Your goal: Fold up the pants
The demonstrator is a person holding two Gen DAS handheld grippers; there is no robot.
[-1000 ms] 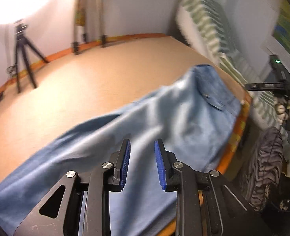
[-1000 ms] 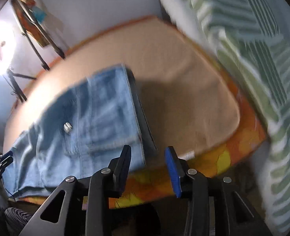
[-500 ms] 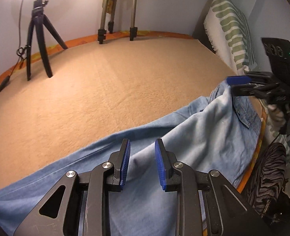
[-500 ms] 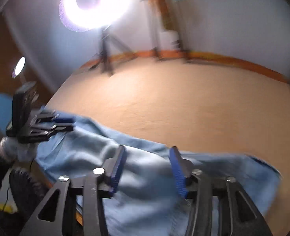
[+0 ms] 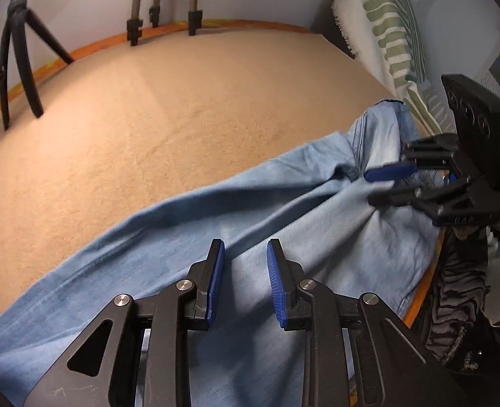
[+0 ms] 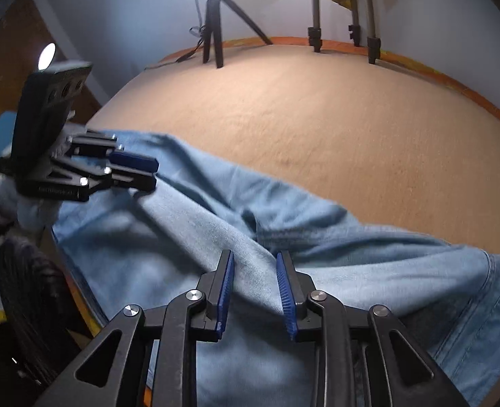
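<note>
Light blue denim pants (image 5: pixel 256 210) lie rumpled along the near edge of a tan blanket-covered bed (image 5: pixel 182 108); they also show in the right wrist view (image 6: pixel 283 237). My left gripper (image 5: pixel 243 261) is open, its blue pads just above the cloth at mid-leg. My right gripper (image 6: pixel 254 268) is open and straddles a raised fold of denim near the waist end. Each gripper shows in the other's view: the right one (image 5: pixel 382 183) over the waistband end, the left one (image 6: pixel 141 173) over the leg end.
A black tripod (image 5: pixel 19 54) and stand legs (image 5: pixel 161 3) rise at the bed's far edge. A green-striped blanket (image 5: pixel 385 23) lies at the right. A dark striped garment (image 5: pixel 460 288) hangs off the bed's near right edge.
Both grippers have swung round to face across the bed and come down onto the pants. The denim is now bunched into ridges between them.
</note>
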